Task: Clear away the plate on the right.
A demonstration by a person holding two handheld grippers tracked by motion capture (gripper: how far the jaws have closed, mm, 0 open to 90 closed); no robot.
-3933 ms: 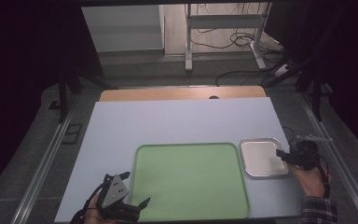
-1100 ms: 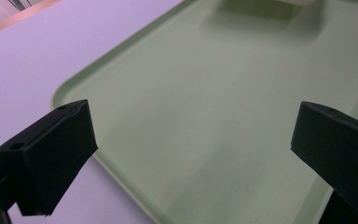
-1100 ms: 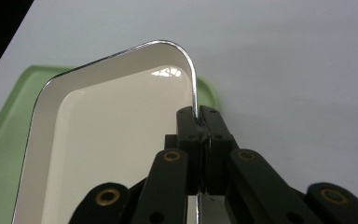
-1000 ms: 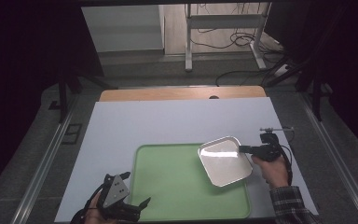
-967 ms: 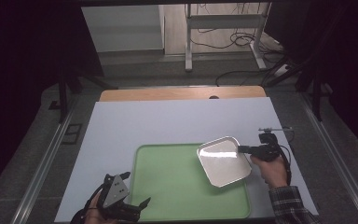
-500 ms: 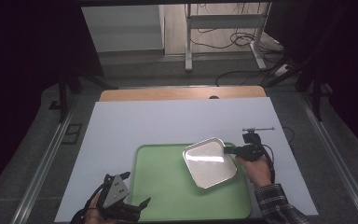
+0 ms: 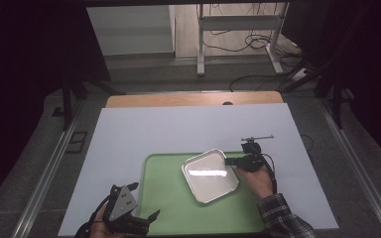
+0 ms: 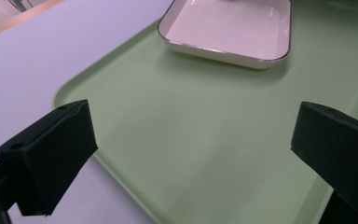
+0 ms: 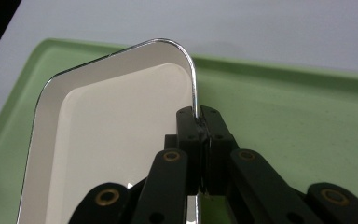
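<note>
Now the right gripper [image 9: 199,122] is clamped on the metal pan's [image 7: 210,175] rim, pan over the green tray [image 7: 168,208]. Left to do: set down & let go, I'd judge. Left gripper [image 8: 191,154] jaws apart, idle at tray's near corner.

Green tray [image 7: 178,208]: set on the table [image 7: 188,129], toward 6 o'clock.
Metal pan [image 7: 210,176]: inside the tray, toward 2 o'clock.
Right tongs [image 7: 231,161]: at the pan's 2 o'clock rim.
Left tongs [image 7: 146,220]: at the tray's 7 o'clock corner.

A lab or recording room: the desk [image 7: 193,129] wears a white sheet, metal rails [image 7: 44,183] run beside it, and loose cables [image 7: 258,42] lie on the floor beyond it.
</note>
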